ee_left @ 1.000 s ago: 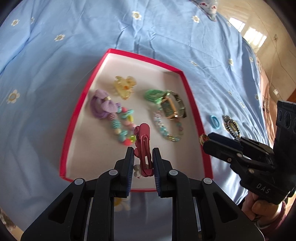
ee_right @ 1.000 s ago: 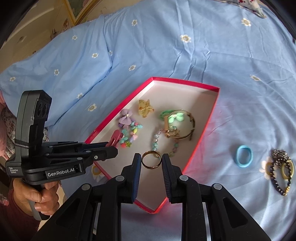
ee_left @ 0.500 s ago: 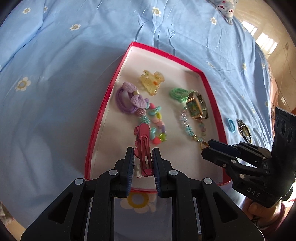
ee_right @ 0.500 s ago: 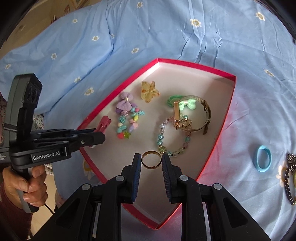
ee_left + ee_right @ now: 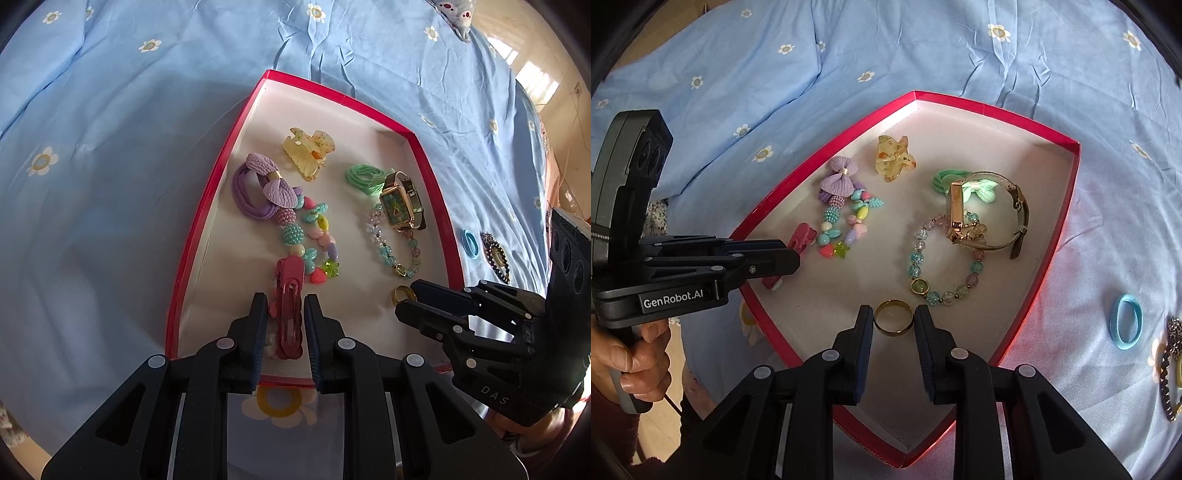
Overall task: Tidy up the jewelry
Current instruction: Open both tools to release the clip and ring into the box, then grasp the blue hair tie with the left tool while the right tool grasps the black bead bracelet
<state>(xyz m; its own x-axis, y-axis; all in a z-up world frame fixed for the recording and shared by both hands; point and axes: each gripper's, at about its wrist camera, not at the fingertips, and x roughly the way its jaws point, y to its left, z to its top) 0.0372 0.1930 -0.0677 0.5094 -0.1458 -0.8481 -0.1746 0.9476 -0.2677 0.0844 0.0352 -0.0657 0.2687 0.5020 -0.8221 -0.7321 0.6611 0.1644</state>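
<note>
A red-rimmed tray point(image 5: 190, 236) point(image 5: 1056, 229) with a white floor lies on a blue flowered bedsheet. My left gripper point(image 5: 285, 325) is shut on a dark red hair clip point(image 5: 290, 295) low over the tray's near left part; the clip also shows in the right wrist view point(image 5: 801, 238). My right gripper point(image 5: 893, 325) is shut on a gold ring point(image 5: 893, 322) low over the tray's near part, and it shows in the left wrist view point(image 5: 404, 301) with the ring point(image 5: 402, 293).
The tray holds a purple bow hair tie point(image 5: 258, 188), a yellow claw clip point(image 5: 308, 151), a colourful bead bracelet point(image 5: 317, 240), a green hair tie point(image 5: 364, 179), a gold watch point(image 5: 400, 205) and a glass bead bracelet point(image 5: 395, 251). A blue ring-shaped band point(image 5: 1126, 326) and dark beaded piece point(image 5: 1172, 369) lie outside, right.
Both grippers have moved down and in over the tray, keeping the hair clip and the ring. The tray looks larger and closer in both views.
</note>
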